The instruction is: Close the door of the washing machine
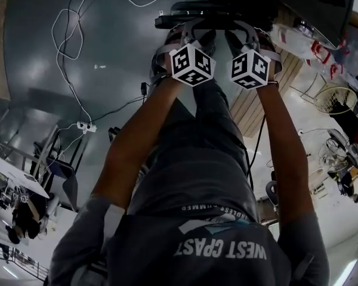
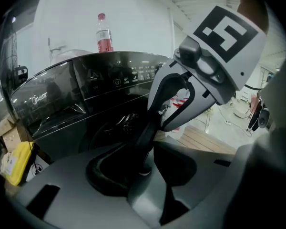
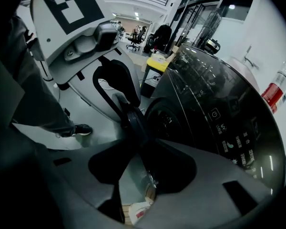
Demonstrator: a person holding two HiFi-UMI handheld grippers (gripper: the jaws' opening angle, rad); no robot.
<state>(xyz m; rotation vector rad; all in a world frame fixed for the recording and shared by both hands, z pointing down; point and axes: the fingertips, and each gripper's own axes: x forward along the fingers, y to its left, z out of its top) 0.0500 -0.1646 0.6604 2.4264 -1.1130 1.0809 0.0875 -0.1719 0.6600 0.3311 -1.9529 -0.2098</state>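
The glossy black front-loading washing machine (image 2: 62,104) filled the space ahead of both grippers. Its round dark glass door (image 2: 115,130) sat low in the machine's front face. Whether it was fully latched could not be told. The grey plastic left gripper (image 2: 150,173), which carried a black-and-white marker cube, pointed down towards that front. Its jaws stood at a narrow gap with nothing clamped between them. The matching right gripper (image 3: 136,147) hung just beside it, equally near the machine's front. Its jaws were also only a little apart and gripped nothing. A clear plastic bottle with a red label (image 2: 104,35) stood upright on the machine's top. A yellow box (image 2: 16,163) lay by the machine's base on one side, and a pale wooden pallet (image 2: 205,140) lay on the floor off its other side.
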